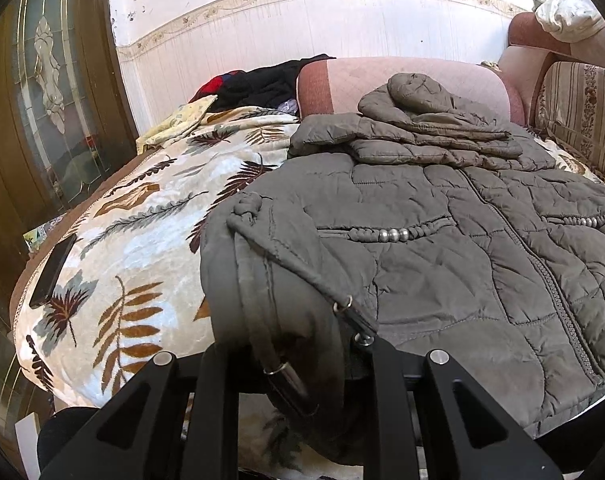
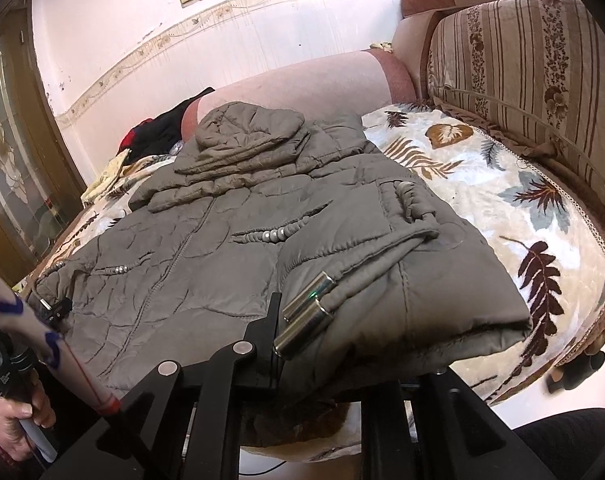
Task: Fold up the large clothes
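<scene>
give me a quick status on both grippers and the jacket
Left gripper shut on jacket hem; right gripper shut on hem too. Jacket flat on blanket. Phone aside, nothing blocking.

Phone (image 1: 52,270) on leaf blanket (image 1: 142,216), striped cushion (image 2: 542,92) nr

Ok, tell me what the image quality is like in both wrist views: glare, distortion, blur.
Left wrist view: strong fisheye bending, dark vignette corners, the white wall blown out, the jacket sharp, its hem dark and soft near the left hand-held gripper. Right wrist view: same curvature, pinkish washed wall, a metal cord end glinting by the right hand-held gripper.
</scene>
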A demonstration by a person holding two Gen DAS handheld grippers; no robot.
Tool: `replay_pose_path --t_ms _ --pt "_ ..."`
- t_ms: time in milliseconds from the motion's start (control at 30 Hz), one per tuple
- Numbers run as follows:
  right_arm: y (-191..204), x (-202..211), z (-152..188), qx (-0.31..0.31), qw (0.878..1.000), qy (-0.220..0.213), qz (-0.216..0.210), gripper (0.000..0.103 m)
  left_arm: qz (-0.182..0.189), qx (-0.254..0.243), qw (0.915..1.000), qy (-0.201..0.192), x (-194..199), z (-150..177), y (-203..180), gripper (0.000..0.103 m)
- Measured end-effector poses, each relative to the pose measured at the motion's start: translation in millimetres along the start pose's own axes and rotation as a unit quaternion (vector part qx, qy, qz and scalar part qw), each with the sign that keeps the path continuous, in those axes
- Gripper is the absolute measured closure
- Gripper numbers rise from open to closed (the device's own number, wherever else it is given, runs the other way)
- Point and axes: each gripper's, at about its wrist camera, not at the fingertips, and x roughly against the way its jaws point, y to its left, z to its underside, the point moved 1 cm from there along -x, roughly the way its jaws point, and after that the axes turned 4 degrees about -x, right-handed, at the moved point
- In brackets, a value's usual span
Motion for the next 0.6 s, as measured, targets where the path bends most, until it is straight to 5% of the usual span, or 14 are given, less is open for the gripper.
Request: replay_pose_path --t_ms 600 --pt "0 10 -4 -0.002 1.0 -0.011 -0.01 0.086 0.0 0.008 0.9999 -0.007 13 -8 7 0.084"
